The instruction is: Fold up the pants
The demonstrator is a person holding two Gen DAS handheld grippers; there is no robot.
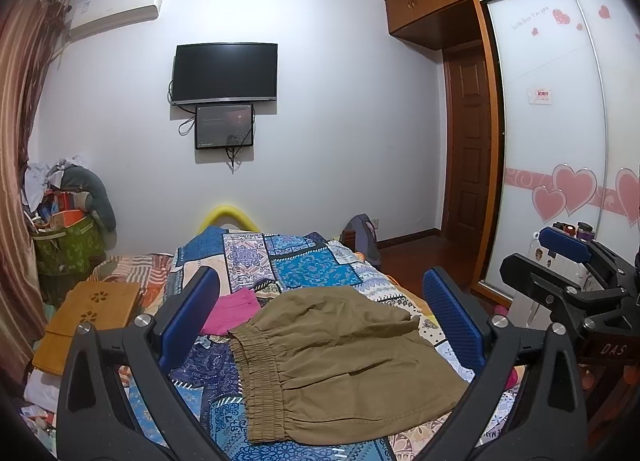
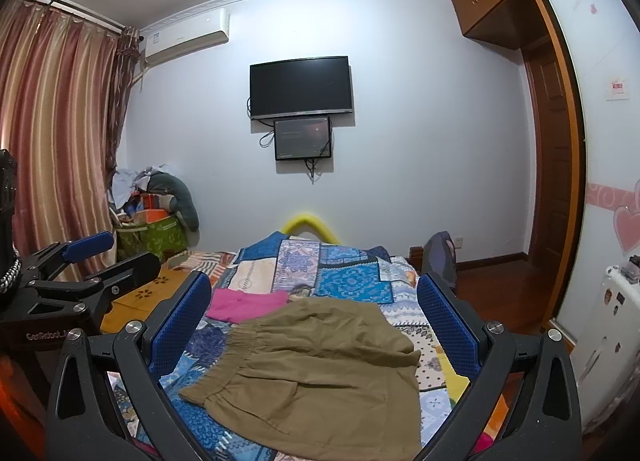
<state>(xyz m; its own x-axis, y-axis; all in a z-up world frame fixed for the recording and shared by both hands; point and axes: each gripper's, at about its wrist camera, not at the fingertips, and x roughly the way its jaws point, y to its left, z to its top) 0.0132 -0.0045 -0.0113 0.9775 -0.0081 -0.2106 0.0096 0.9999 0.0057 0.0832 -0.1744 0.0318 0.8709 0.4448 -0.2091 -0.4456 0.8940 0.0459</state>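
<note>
Near the bed's front edge lie the folded khaki pants; both the left gripper and right gripper hover spread and empty, so pinch matching corners together evenly.

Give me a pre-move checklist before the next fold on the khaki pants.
1. Left gripper open, holding nothing: ok.
2. Right gripper open, holding nothing: ok.
3. Khaki pants in view of both cameras: ok.
4. Pants lying fairly flat on the patchwork bedspread: ok.
5. Pink garment clear of the pants: not ok, its near edge meets them.
6. Fold complete: cannot tell.
</note>
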